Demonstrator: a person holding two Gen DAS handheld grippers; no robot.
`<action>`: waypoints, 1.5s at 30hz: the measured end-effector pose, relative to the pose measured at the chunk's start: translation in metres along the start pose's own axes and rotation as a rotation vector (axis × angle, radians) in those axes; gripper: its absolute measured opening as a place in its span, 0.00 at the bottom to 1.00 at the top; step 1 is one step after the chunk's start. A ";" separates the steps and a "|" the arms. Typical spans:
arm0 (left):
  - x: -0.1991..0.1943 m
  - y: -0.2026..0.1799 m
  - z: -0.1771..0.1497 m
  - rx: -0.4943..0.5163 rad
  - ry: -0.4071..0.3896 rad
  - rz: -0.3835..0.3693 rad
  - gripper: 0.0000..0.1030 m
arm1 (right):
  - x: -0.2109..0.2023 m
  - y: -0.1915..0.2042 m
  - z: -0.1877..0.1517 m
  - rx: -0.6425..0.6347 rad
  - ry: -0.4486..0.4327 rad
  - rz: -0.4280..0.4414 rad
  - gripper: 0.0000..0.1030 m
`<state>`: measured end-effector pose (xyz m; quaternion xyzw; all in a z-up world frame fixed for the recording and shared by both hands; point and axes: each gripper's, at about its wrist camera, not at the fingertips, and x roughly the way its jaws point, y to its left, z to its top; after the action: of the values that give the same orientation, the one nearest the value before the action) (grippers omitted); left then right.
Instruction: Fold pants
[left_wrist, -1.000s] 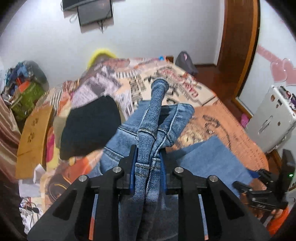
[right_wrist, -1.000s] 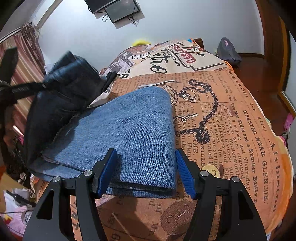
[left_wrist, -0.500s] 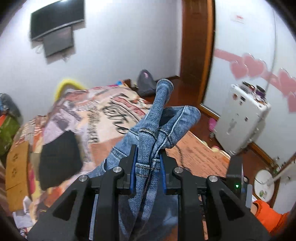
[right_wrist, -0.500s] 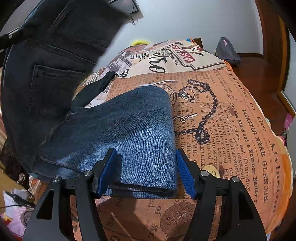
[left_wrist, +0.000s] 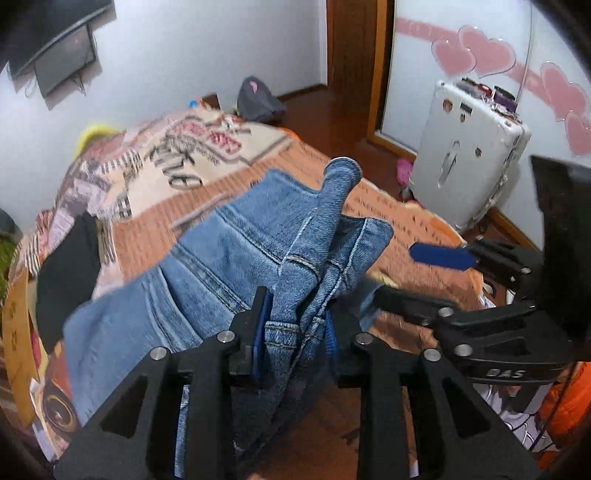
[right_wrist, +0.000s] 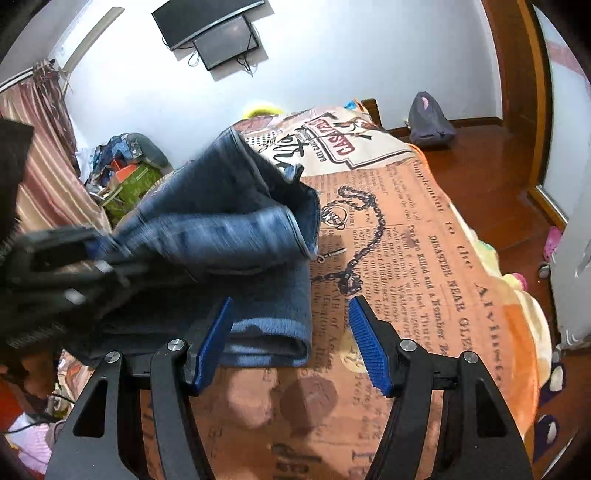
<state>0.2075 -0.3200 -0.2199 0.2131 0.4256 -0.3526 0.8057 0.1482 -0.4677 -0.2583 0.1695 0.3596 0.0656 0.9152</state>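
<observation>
Blue denim pants lie partly folded on the orange printed bedspread. My left gripper is shut on the bunched waistband and holds it above the folded legs. In the right wrist view the pants lie folded at lower left, with the upper layer swinging over them, blurred. My right gripper is open and empty, just at the near edge of the folded denim. It also shows at the right of the left wrist view.
A black garment lies on the bed's left side. A white suitcase stands on the floor to the right. A dark bag sits by the far wall. A clothes pile is at the left.
My left gripper has swung the waistband end down and over the folded legs, towards the right gripper. The right gripper has stayed open at the near edge of the fold.
</observation>
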 end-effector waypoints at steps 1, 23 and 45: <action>0.002 -0.001 -0.002 -0.004 0.014 -0.002 0.27 | -0.003 0.000 -0.002 -0.003 0.001 -0.004 0.60; -0.059 0.142 -0.015 -0.222 -0.109 0.226 0.68 | -0.011 0.035 -0.013 -0.071 0.014 -0.023 0.60; 0.041 0.258 -0.074 -0.266 0.057 0.289 0.69 | 0.059 0.047 -0.011 -0.131 0.189 -0.027 0.63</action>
<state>0.3773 -0.1184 -0.2835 0.1737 0.4561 -0.1677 0.8566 0.1846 -0.4068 -0.2867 0.0977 0.4413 0.0921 0.8872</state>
